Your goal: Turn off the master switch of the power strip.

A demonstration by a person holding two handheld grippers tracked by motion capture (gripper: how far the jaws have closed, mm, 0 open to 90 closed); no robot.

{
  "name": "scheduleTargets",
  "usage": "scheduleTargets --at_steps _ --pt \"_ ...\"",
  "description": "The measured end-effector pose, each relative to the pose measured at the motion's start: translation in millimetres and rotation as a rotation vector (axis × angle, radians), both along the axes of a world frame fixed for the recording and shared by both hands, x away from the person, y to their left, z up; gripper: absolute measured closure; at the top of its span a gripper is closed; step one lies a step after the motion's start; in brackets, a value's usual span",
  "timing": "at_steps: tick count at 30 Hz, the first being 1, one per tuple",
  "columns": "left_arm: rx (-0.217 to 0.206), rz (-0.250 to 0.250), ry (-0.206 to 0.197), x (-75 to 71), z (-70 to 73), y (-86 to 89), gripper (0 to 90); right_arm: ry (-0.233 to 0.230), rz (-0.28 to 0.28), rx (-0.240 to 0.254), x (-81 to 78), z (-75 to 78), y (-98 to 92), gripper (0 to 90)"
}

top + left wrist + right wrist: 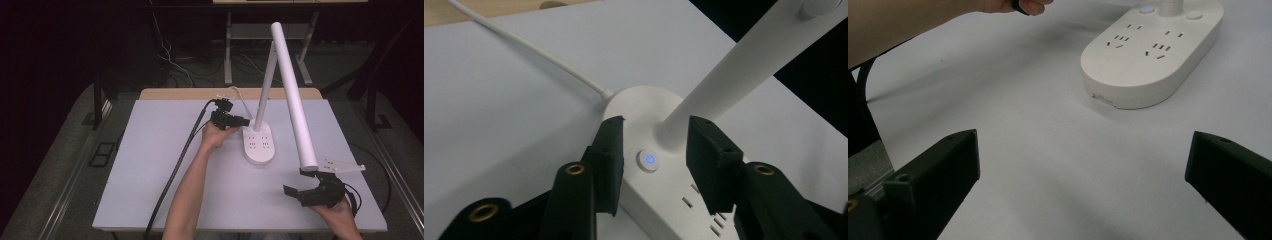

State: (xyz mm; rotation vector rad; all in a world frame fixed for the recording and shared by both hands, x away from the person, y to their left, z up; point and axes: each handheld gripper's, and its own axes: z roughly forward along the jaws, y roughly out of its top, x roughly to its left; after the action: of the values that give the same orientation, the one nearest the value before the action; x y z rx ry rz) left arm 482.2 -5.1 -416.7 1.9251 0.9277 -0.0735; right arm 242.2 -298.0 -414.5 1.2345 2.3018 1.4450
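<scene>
A white desk lamp (280, 85) w/ an oval power-strip base (259, 144) was seen standing on the grey table mat (150, 165), slightly right of centre and toward the far edge. The thin stem (266, 85) was tilted up from the base's far end; the tubular lamp head (294, 95) was slanted from top centre down toward the near right. A white power cord (529, 50) was led off the base's far end across the mat.

The left gripper (235, 120) was held just left of the base's far end, approx. level w/ the table. In the left gripper view its jaws were seen part-way apart and straddling the base: one pad (610, 160) at the base's left edge, the other over the top beside the stem foot. A lit blue power button (648, 160) lay in the gap between them. No clamping could be made out; whether the left pad touched the edge couldn't be told.

The right gripper (300, 187) was held at the near right corner of the mat, just below the lamp head's lower end, jaws spread wide w/ nothing between them. In the right gripper view the socket holes (1140, 45) on the base were seen well ahead of it.
</scene>
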Motion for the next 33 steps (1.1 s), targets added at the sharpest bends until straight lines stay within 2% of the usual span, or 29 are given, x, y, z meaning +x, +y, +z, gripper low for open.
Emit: scheduleTargets --at_steps 1,3,9,14,17,22,27,33 --pt "-0.012 0.003 0.012 -0.6 -0.7 -1.0 63.7 0.0 0.0 0.0 0.0 0.0 0.0 0.6" --pt "-0.017 -0.004 0.01 0.0 -2.6 -2.5 67.5 0.002 0.002 0.0 0.1 0.0 0.1 0.6" --pt "-0.005 -0.003 0.009 0.4 -6.0 -4.8 81.7 -0.003 0.008 0.0 0.6 -0.3 0.4 0.6" --pt "0.002 -0.003 0.01 0.9 -9.2 -6.8 89.1 -0.003 0.009 0.001 0.6 -0.2 0.3 0.5" --pt "0.021 -0.014 0.01 1.1 -11.7 -8.5 89.4 -0.003 0.01 0.0 0.6 -0.3 0.5 0.5" --pt "0.028 -0.017 0.011 0.9 -16.3 -12.0 89.5 -0.002 0.012 -0.002 0.8 -0.3 0.5 0.6" --pt "0.041 -0.006 0.012 0.3 -19.2 -15.0 89.5 -0.003 0.012 -0.001 0.8 -0.2 0.4 0.6" --pt "0.076 -0.009 -0.024 -2.0 -17.8 -20.1 89.7 -0.003 0.012 -0.002 0.8 -0.1 0.8 0.6"
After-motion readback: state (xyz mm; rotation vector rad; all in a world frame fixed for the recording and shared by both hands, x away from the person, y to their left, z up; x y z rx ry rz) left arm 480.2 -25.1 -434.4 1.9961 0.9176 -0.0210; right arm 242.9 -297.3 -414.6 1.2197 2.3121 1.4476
